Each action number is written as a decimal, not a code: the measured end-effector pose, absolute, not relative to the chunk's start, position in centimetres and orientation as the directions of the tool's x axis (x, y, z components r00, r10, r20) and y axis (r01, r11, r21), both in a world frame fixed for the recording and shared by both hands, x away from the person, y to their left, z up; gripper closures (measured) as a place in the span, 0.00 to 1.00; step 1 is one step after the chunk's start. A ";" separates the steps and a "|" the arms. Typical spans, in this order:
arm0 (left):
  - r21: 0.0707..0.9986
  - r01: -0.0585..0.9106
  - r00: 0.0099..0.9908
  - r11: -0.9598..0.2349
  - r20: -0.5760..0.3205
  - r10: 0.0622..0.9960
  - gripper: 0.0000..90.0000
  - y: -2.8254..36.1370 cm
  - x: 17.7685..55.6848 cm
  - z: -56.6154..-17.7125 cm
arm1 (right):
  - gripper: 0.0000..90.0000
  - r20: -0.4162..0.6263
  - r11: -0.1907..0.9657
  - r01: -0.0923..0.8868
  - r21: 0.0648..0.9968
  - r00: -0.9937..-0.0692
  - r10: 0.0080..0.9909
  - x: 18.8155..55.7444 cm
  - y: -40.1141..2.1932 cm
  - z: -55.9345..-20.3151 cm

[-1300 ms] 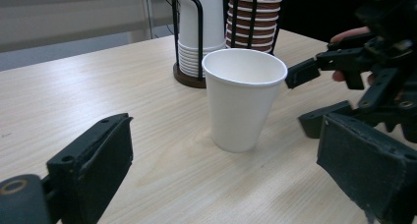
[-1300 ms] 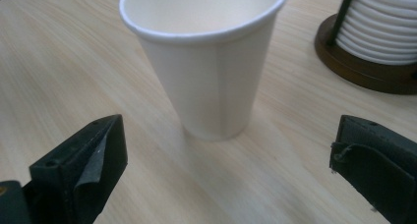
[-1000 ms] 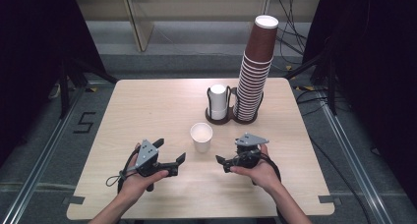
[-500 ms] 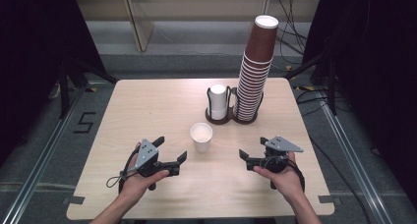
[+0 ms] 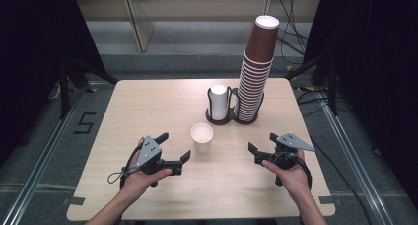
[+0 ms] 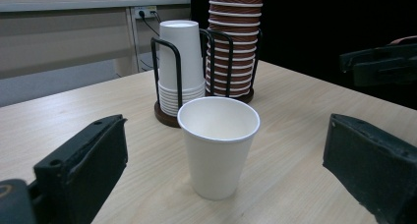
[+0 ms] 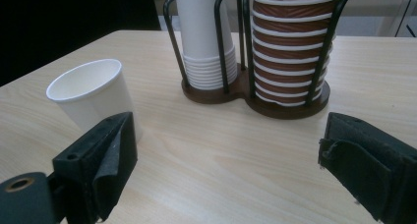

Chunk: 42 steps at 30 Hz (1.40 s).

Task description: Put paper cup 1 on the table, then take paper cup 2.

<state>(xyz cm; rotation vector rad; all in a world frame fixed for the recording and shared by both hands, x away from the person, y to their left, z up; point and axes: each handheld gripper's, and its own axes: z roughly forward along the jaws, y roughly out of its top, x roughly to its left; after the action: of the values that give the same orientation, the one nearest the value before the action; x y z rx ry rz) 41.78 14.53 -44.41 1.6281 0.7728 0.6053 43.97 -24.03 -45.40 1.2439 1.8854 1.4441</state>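
Pale wood-grain table (image 5: 148,111) carries everything. At its one o'clock we note the tall leaning stack of brown ribbed paper cups (image 5: 256,72), seated in one ring of a black wire double cup holder (image 5: 231,117); beside it, the short stack of white paper cups (image 5: 218,101) fills the other ring, presumably kept caged so neither stack topples. A single white paper cup (image 5: 202,137) stands upright and alone near table centre, apart from the holder, between both tools, likely set there for handling. The left gripper (image 5: 171,148), at seven o'clock, has just been opening; its jaws gape wide and bracket the cup without touching. The right gripper (image 5: 262,147), at five o'clock, has been narrowing yet stands open on nothing. The left gripper view shows the cup's empty inside (image 6: 219,120); the right gripper view shows the holder's round base (image 7: 255,98).
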 end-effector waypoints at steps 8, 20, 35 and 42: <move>0.984 0.135 0.641 -0.114 0.001 0.768 0.02 13.2 44.7 -42.8 | 0.09 0.147 0.011 0.334 0.943 -0.443 0.885 43.8 -25.6 -44.0; 0.983 0.030 0.704 -0.179 0.106 0.702 0.04 8.0 50.1 -37.1 | 0.08 0.094 -0.008 0.200 0.980 -0.424 0.901 47.2 -25.6 -37.1; 0.975 -0.009 0.723 -0.223 0.160 0.672 0.03 -1.5 56.7 -32.6 | 0.03 0.077 -0.019 0.143 0.989 -0.409 0.909 54.8 -24.3 -28.0; 0.979 0.035 0.730 -0.202 0.113 0.674 0.04 -3.6 60.2 -31.9 | 0.03 0.074 -0.007 0.166 0.986 -0.400 0.913 58.1 -23.8 -25.4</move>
<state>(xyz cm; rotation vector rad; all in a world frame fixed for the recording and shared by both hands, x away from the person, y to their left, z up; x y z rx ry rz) 60.15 -3.56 -31.89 1.6933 0.5714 0.6407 58.05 -23.84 -25.45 1.1356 1.6213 1.4650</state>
